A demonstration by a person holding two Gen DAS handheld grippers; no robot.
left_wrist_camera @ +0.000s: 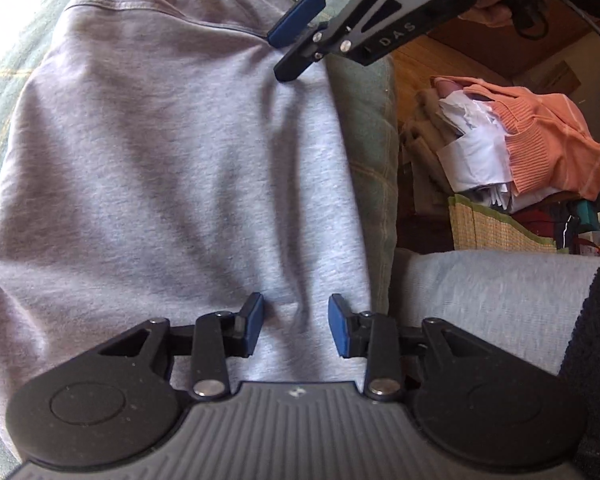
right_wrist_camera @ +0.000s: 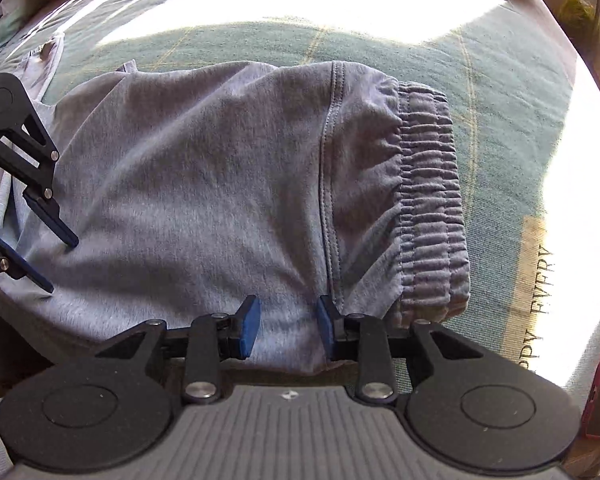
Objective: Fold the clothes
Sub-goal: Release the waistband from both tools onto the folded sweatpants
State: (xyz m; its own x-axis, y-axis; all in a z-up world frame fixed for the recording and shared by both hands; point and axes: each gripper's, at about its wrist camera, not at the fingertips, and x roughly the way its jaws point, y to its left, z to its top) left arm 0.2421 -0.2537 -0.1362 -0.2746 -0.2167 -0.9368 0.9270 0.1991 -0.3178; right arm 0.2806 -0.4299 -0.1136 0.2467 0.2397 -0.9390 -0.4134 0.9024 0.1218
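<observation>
Your right gripper [right_wrist_camera: 286, 330] sits at the bottom centre of the frame, its blue pads parted with nothing between them, just over the near edge of a grey garment [right_wrist_camera: 204, 184] beside a stitched seam. The garment fills the middle, its gathered waistband [right_wrist_camera: 432, 200] at the right, lying on a green checked cover [right_wrist_camera: 500, 100]. Your left gripper [right_wrist_camera: 58, 264] enters at the left edge, jaws apart over the cloth.

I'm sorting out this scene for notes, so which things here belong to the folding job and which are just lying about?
Job:
grey sweatpants
left gripper
right gripper

Lying about:
orange knit top
white clothes
green blanket
</observation>
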